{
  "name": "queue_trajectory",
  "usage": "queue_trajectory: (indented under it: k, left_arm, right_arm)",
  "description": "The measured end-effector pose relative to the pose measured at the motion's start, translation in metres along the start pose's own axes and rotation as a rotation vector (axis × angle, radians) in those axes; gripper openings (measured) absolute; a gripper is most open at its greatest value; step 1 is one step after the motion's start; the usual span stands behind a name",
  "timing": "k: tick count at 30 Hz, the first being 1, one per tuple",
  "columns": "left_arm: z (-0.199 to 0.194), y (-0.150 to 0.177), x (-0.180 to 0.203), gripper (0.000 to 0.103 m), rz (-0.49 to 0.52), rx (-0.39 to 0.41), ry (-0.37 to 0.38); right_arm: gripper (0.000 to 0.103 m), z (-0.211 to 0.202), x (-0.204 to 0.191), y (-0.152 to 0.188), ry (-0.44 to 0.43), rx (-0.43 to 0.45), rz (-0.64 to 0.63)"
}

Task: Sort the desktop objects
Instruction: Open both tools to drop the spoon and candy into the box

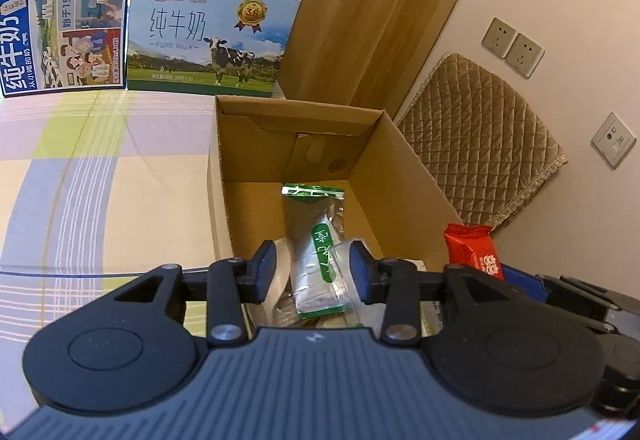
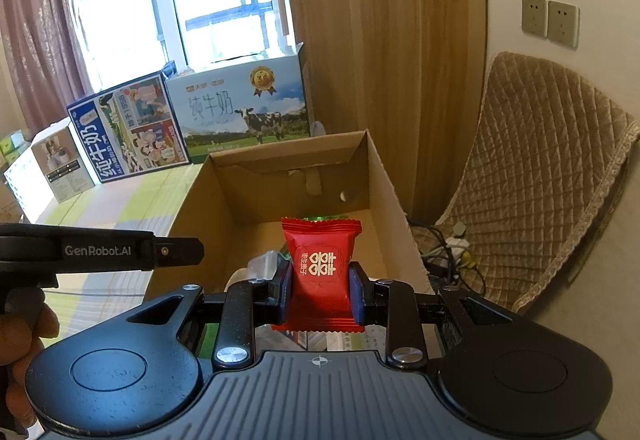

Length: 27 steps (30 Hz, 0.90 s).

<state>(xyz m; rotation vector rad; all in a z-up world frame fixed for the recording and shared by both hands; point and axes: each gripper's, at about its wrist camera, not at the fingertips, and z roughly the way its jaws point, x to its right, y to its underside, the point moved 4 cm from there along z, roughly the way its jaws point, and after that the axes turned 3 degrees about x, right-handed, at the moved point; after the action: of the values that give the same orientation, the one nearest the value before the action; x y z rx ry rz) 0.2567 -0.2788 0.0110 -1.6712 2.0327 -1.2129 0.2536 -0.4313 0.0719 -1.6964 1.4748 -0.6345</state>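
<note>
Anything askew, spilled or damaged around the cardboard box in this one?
Nothing stands out. The cardboard box stands upright and open, the green-and-clear packet lies loose inside it, and the right gripper holds the red candy packet intact above it. No spill or tear shows.

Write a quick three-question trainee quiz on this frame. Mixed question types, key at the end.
1. True or false: the right gripper is shut on the red candy packet.
2. Where does the green-and-clear packet lie? A) on the checked tablecloth B) inside the open cardboard box C) on the quilted chair
3. Fill in: the left gripper hangs over the box with its jaws ____.
Key: 1 true; 2 B; 3 open, the pads do not press on the packet.
</note>
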Motion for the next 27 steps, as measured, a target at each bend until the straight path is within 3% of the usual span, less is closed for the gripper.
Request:
queue_trajectory:
  k: [19, 20, 21, 23, 24, 26, 27]
  left_arm:
    - [-0.015, 0.004, -0.006, 0.036, 0.023, -0.001, -0.012]
    - [-0.016, 0.004, -0.006, 0.037, 0.023, -0.001, -0.013]
    - [-0.016, 0.004, -0.007, 0.038, 0.024, 0.000, -0.014]
    - [-0.018, 0.004, -0.008, 0.044, 0.023, 0.001, -0.017]
    - [-0.019, 0.004, -0.008, 0.047, 0.022, 0.001, -0.019]
    - [-0.021, 0.004, -0.011, 0.065, 0.020, 0.002, -0.028]
    - [-0.023, 0.005, -0.011, 0.068, 0.019, 0.004, -0.034]
  right_arm:
    - [0.026, -0.003, -0.009, -0.001, -0.022, 0.007, 0.024]
    - [0.030, -0.003, -0.009, -0.001, -0.025, 0.009, 0.035]
    - [0.045, -0.002, -0.007, -0.002, -0.029, 0.006, 0.046]
    - [0.059, -0.004, -0.005, -0.003, -0.039, 0.009, 0.066]
    - [0.059, -0.006, -0.004, -0.003, -0.040, 0.012, 0.068]
    - [0.059, -0.010, -0.002, -0.004, -0.037, 0.016, 0.072]
    - [0.060, -0.013, 0.000, -0.003, -0.034, 0.019, 0.076]
